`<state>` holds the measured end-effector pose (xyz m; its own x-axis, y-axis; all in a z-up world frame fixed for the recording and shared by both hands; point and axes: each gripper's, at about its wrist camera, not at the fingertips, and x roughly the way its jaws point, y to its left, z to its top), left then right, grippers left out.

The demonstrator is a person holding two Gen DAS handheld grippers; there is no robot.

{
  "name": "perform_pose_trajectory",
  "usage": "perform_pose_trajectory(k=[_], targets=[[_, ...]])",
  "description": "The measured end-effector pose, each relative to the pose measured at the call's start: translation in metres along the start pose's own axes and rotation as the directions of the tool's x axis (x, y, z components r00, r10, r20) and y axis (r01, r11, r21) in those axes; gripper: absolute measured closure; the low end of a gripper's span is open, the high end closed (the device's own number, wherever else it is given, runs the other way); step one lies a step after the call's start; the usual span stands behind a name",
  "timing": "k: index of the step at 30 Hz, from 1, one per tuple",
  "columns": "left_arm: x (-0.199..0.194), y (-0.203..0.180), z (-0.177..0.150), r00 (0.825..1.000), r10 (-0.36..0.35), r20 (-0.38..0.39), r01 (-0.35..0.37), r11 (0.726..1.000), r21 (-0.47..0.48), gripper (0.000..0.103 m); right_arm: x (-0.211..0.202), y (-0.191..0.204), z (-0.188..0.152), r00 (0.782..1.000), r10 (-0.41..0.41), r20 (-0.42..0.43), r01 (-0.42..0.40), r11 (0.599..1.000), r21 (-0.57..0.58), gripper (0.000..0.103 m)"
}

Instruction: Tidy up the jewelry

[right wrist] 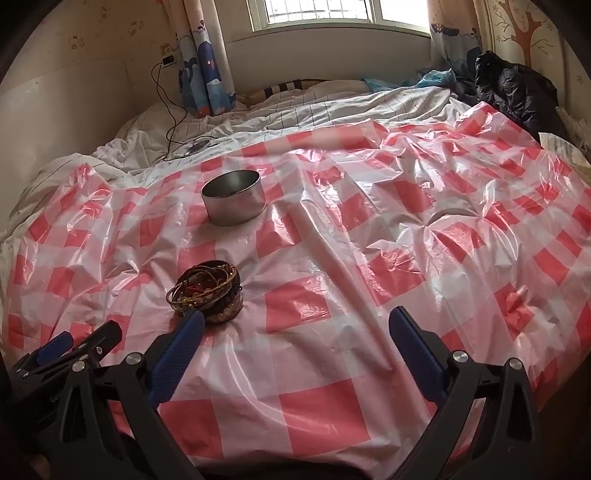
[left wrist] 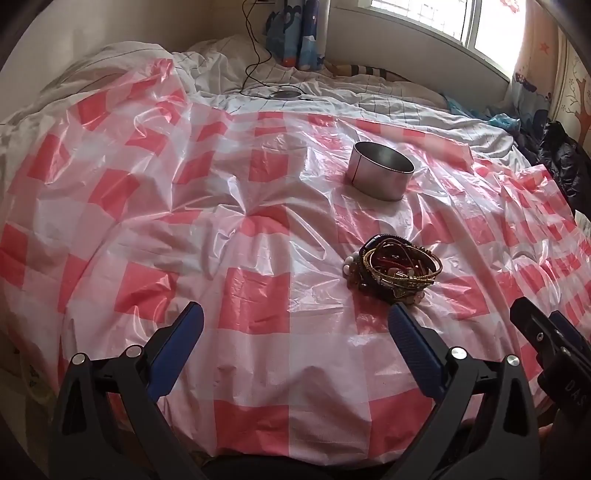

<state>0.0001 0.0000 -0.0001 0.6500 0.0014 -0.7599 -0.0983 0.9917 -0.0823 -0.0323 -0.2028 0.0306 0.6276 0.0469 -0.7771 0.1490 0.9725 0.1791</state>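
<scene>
A tangled pile of bracelets and beads (left wrist: 397,267) lies on the pink-checked plastic sheet (left wrist: 255,295). It also shows in the right wrist view (right wrist: 207,291). A round metal tin (left wrist: 380,170), open on top, stands behind the pile; it shows in the right wrist view too (right wrist: 233,202). My left gripper (left wrist: 295,317) is open and empty, its right finger just in front of the pile. My right gripper (right wrist: 295,321) is open and empty, its left finger just in front of the pile. Each gripper shows at the edge of the other's view (left wrist: 546,332) (right wrist: 74,343).
The sheet covers a bed with rumpled white bedding (left wrist: 332,99). A black cable and small round device (left wrist: 284,94) lie at the back. Dark clothing (right wrist: 517,88) is heaped at the right. A window (right wrist: 332,14) and curtains stand behind the bed.
</scene>
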Motion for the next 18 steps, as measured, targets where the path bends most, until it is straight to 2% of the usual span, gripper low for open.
perform_pose_trajectory(k=[18], targets=[[0.004,0.005,-0.002,1.0,-0.01,-0.005,0.01,1.0,-0.011,0.007,0.002,0.01,-0.002,1.0,-0.018,-0.01,0.018,0.999,-0.042,0.007]])
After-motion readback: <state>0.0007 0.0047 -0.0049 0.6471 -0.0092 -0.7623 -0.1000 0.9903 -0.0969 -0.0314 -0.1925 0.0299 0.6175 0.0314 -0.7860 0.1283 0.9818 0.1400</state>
